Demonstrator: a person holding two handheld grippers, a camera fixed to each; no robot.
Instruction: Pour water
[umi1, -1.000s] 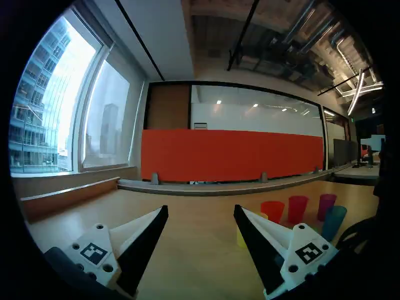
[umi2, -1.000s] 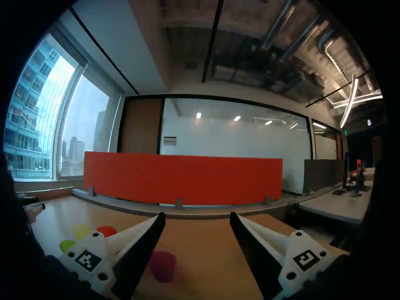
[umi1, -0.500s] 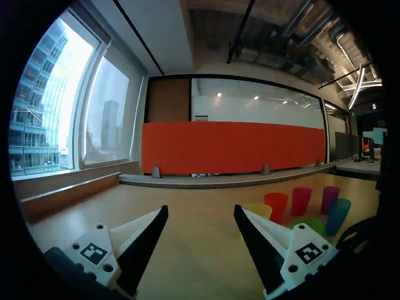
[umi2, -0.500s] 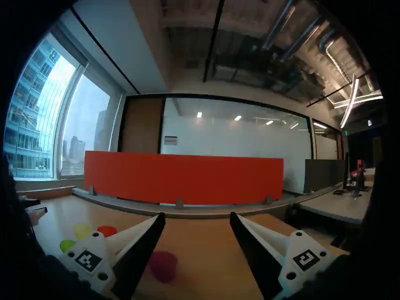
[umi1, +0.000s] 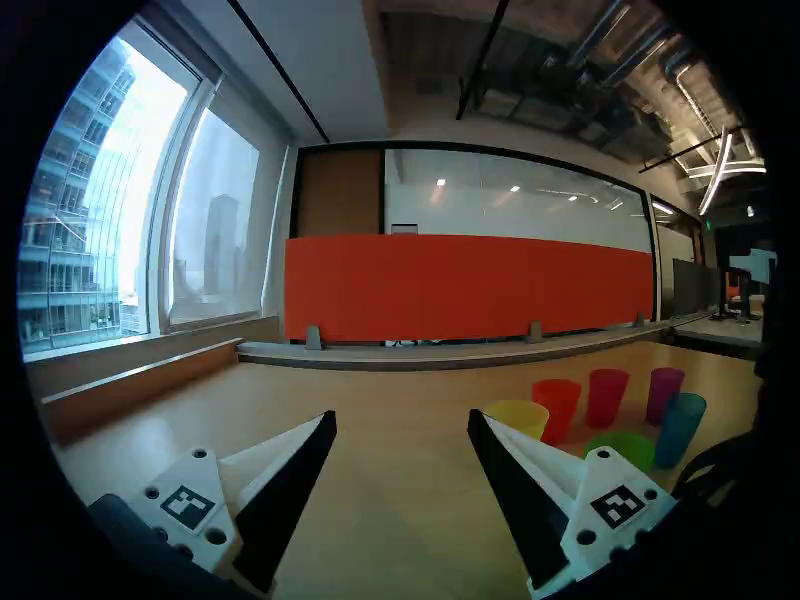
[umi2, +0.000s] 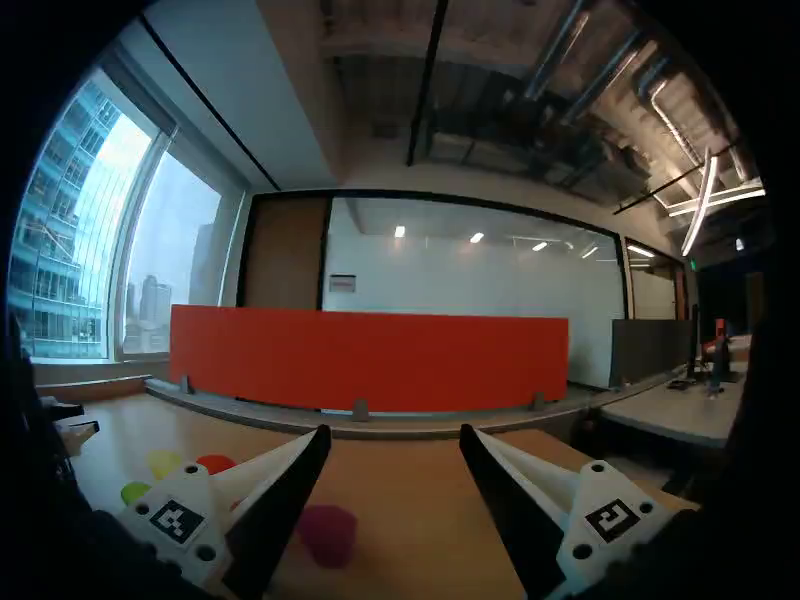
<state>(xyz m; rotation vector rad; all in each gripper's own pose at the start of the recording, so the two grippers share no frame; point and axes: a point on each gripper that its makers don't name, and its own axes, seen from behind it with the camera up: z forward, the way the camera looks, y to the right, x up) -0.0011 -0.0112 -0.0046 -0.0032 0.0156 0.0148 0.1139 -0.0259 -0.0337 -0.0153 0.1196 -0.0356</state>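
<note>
Window (umi1: 120, 220): tall glass at the far left of your left gripper view, with a wooden ledge under it.
Left gripper (umi1: 400, 418): your fingers stand wide apart with nothing between them, just bare table.
Table (umi1: 400, 500): pale wood, smooth with a slight sheen; expect a light cup to slide on it if you nudge it.
Partition (umi1: 460, 285): a flat orange panel along the table's far edge.
Where the cups are: right of your left gripper, clustered together. From the left: yellow cup (umi1: 515, 415), red cup (umi1: 556, 400), pink cup (umi1: 607, 390), green cup (umi1: 620, 450) nearest you, purple cup (umi1: 665, 388), teal cup (umi1: 682, 425). None touches a finger.
Shape: plain tumblers, upright, open at the top, a little narrower at the base, no handles.
Material: they look like thin, see-through coloured plastic.
Handling: probably very light when empty, with slick walls that give under pressure. They would tip easily but should not break.
Where to hold: across the middle of the wall, squeezing gently; a grip on the rim would likely bend it.
Water: I cannot tell whether any cup holds some.
Right gripper (umi2: 395, 432): also spread wide and empty.
Magenta cup (umi2: 328, 530): seen in the right gripper view low between your fingers, standing ahead of them and clear of both; I cannot tell which one of the cluster it is.
</note>
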